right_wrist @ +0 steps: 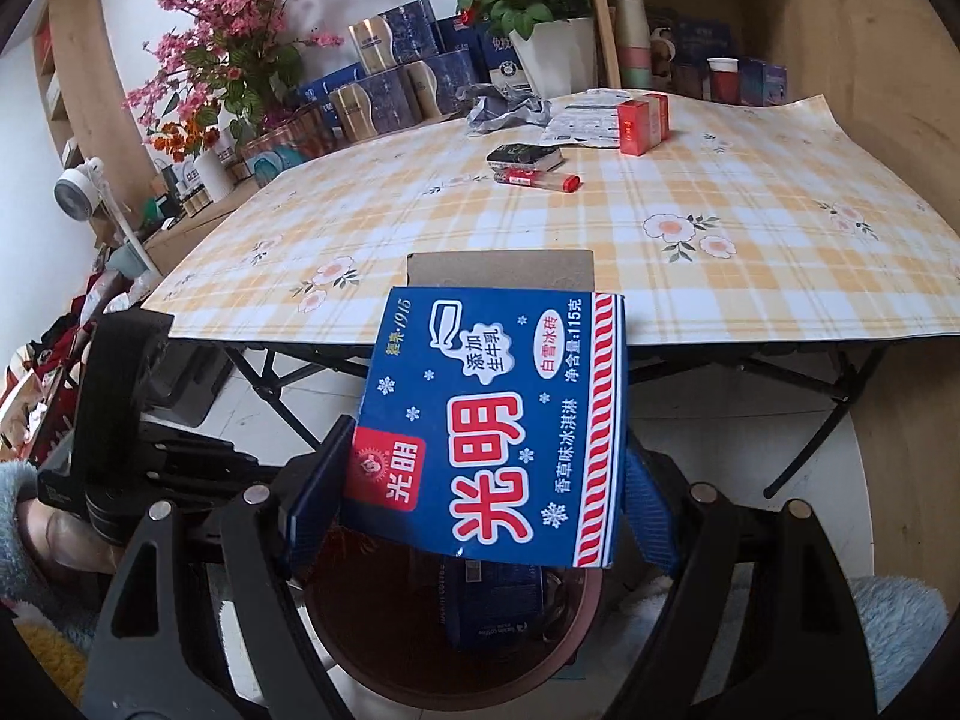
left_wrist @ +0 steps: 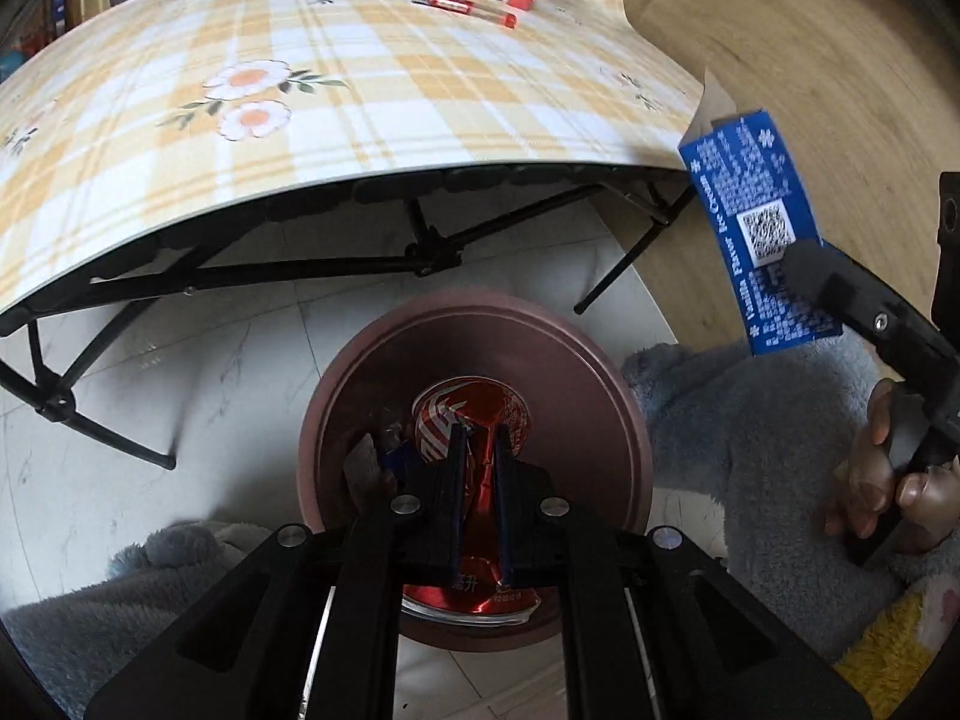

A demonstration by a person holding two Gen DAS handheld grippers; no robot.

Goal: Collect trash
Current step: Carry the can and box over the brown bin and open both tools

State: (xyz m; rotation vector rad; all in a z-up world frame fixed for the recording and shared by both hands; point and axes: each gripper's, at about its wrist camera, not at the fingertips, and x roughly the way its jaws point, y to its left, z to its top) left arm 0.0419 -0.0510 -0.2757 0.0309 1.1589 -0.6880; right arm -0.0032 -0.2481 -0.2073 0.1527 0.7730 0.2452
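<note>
- Left gripper (left_wrist: 478, 438) first: jaws nearly together, clamped on a crushed red can (left_wrist: 474, 414), which hangs right over the mouth of the brown bin (left_wrist: 624, 420).
- That bin sits on the pale tiled floor (left_wrist: 210, 372) just in front of the folding table (left_wrist: 360, 90); a bit of blue packaging (left_wrist: 399, 457) shows down inside it beside the can.
- Over to the right gripper (right_wrist: 480, 510): jaws spread wide, each pad pressed to a side of a blue ice cream box (right_wrist: 492, 420), so it has a firm hold.
- The box's top flap stands open, and the box is held above the rim of the brown bin, with a dark blue carton (right_wrist: 492, 606) lying inside below it.
- In the left wrist view, a hand (left_wrist: 888, 474) is wrapped round the right gripper's handle, fluffy grey-blue sleeve behind it.
- Further out on the yellow checked tablecloth (right_wrist: 660, 276): a red lighter (right_wrist: 537, 180), a small dark pack (right_wrist: 525, 157), a red box (right_wrist: 642, 126), crumpled grey wrapping (right_wrist: 507, 111).
</note>
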